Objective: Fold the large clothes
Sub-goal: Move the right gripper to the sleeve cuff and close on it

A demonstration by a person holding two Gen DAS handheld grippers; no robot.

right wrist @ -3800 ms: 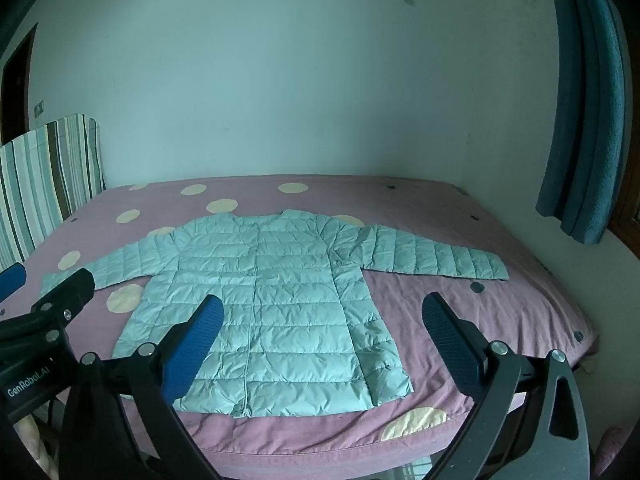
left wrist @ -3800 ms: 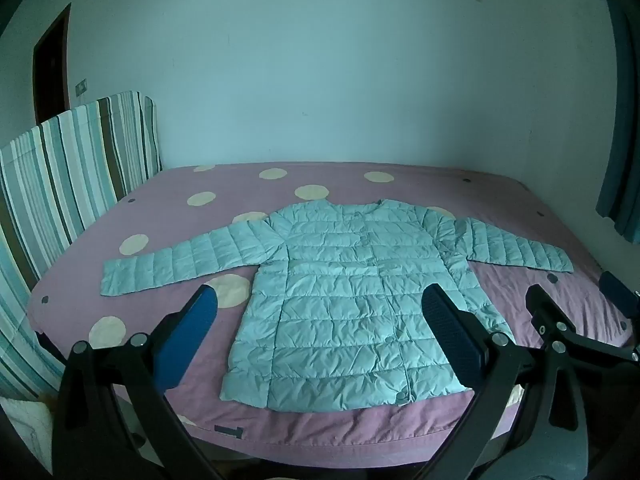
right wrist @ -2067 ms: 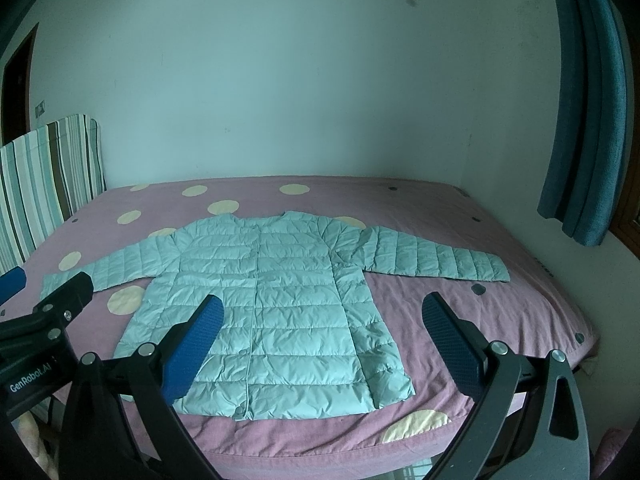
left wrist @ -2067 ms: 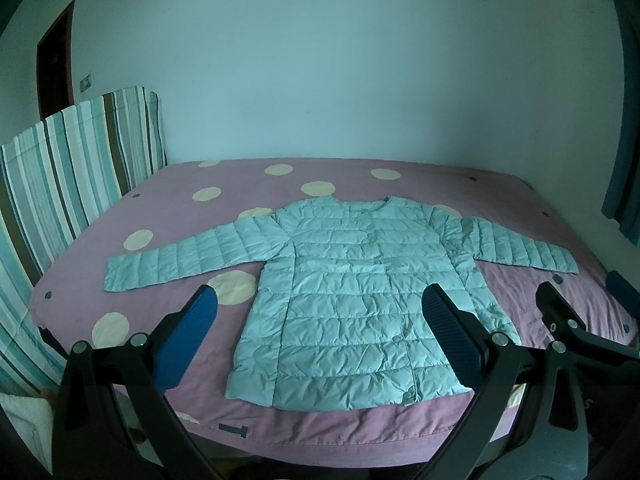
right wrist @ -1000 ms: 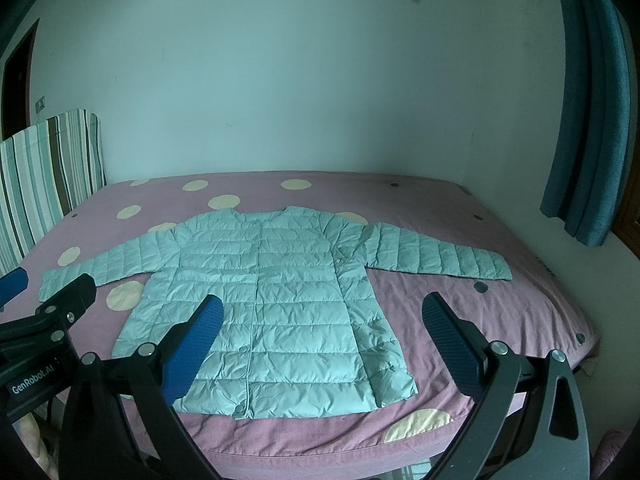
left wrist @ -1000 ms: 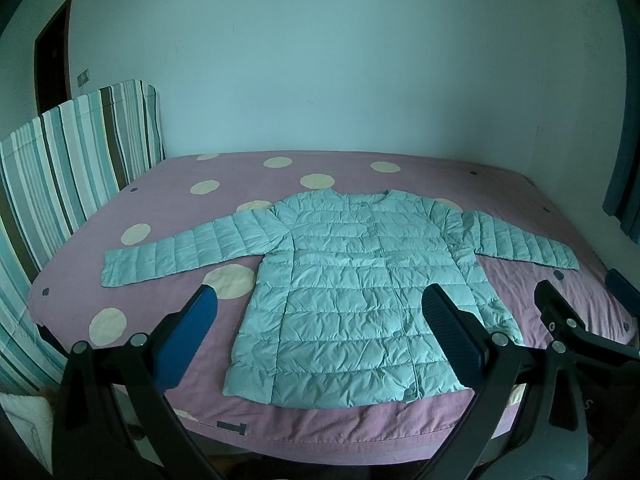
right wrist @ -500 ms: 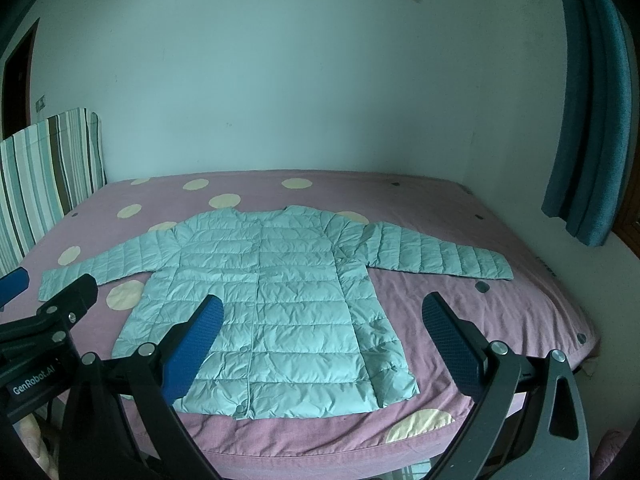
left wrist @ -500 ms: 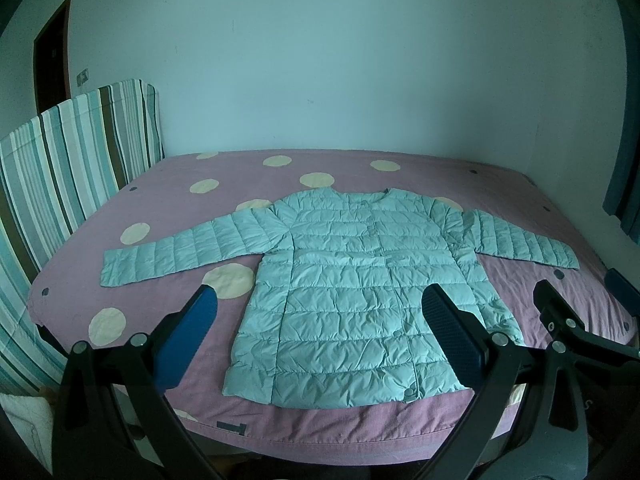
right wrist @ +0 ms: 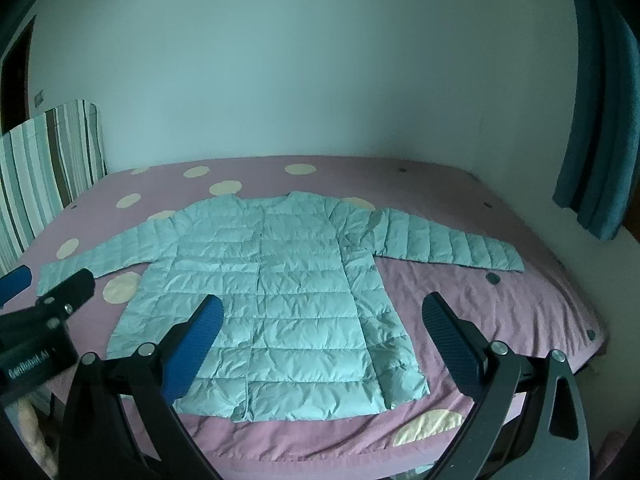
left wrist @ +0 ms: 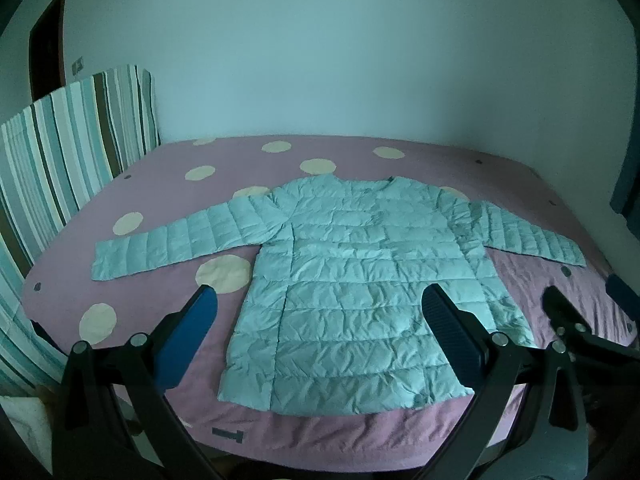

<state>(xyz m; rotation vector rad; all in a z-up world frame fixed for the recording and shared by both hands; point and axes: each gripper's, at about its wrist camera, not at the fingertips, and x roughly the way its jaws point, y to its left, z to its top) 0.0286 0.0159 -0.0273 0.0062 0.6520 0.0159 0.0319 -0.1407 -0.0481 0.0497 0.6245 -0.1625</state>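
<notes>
Two grippers, left gripper [left wrist: 316, 320] and right gripper [right wrist: 320, 320], hang released before the flat jacket [left wrist: 360, 280]; folding not yet begun, next: grasp a sleeve [right wrist: 448, 246].

Two black, angular linkage frames studded with silver screws carry the left gripper [left wrist: 320, 308] and right gripper [right wrist: 322, 308]; each ends in blue textured fingers [right wrist: 450, 334]. White lettering marks the left unit's black housing at the frame's lower left.
</notes>
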